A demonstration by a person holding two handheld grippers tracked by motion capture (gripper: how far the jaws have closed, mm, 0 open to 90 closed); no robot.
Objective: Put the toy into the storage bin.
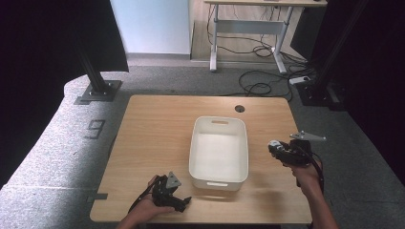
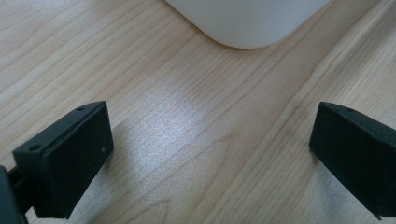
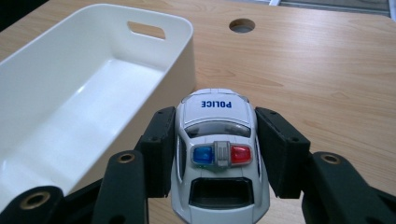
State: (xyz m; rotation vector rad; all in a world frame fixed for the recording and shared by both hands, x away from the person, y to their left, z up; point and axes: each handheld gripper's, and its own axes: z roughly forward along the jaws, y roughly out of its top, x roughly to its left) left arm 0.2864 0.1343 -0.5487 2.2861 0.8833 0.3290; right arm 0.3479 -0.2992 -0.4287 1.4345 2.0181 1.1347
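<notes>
A white toy police car (image 3: pixel 217 154) with blue and red roof lights sits between the two black pads of my right gripper (image 3: pixel 215 144), which is shut on its sides. In the high view that gripper (image 1: pixel 273 147) hangs above the table just right of the white plastic bin (image 1: pixel 196 143), with the car (image 1: pixel 274 146) at its tip. The bin (image 3: pixel 180 28) stands empty, to the left of the car. My left gripper (image 1: pixel 184 202) rests low near the table's front edge, left of the bin's near corner. Its jaws are wide apart over bare wood (image 2: pixel 210 140).
The wooden table (image 1: pixel 153 124) has a round cable hole (image 1: pixel 239 109) behind the bin. The bin's rounded corner (image 2: pixel 247 23) lies just ahead of the left gripper. Beyond the table are grey carpet, black frame posts, a white desk and cables on the floor.
</notes>
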